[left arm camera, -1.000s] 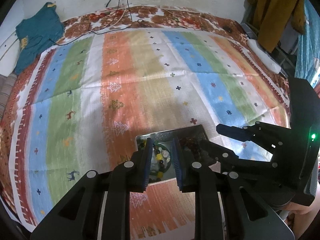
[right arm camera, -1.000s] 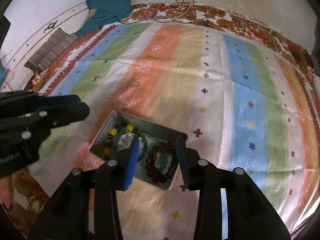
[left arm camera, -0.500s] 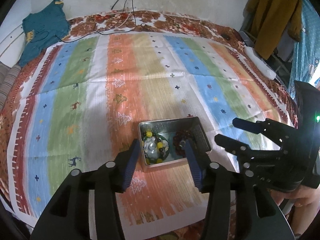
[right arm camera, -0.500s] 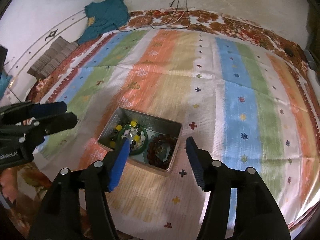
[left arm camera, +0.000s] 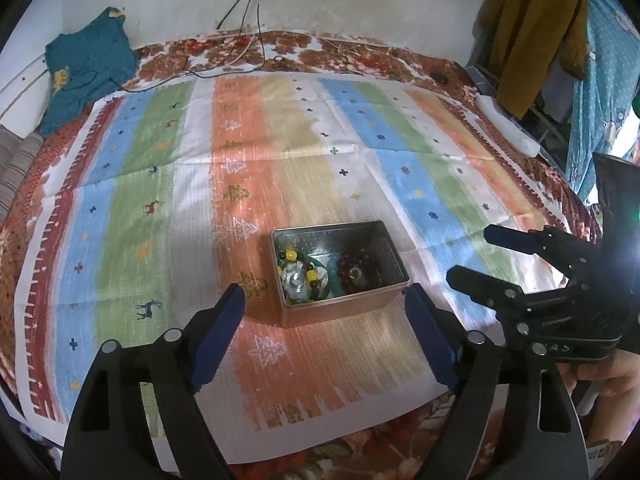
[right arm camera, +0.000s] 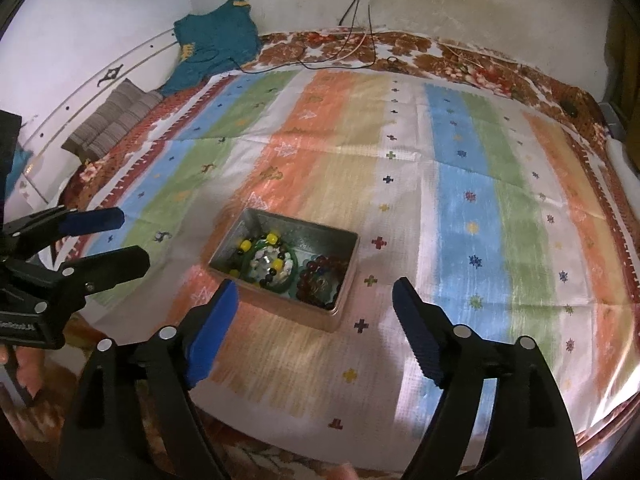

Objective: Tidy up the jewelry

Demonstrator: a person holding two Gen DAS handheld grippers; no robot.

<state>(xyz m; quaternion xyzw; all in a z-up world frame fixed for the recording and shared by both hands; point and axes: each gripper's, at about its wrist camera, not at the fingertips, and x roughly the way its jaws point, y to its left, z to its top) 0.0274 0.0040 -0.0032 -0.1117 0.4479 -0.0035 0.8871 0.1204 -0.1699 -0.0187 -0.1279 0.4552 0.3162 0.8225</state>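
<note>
striped cloth in blue, green and orange covers the bed, a teal garment at upper left of the left wrist frame. near the frame's centre sits a metal tin holding a yellow-and-black bead bracelet and a dark red bead bracelet. left gripper and right gripper hang just short of the tin, jaws opening wide, nothing between them.

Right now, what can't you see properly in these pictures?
- Inside the metal tin: both views show the jewelry too small to count or tell pieces apart.
- Tin's bottom: covered by beads.
- The person: only a hand, cut off at the left-wrist picture's edge.
- Left gripper and right gripper: jaws opening, nothing between them.
</note>
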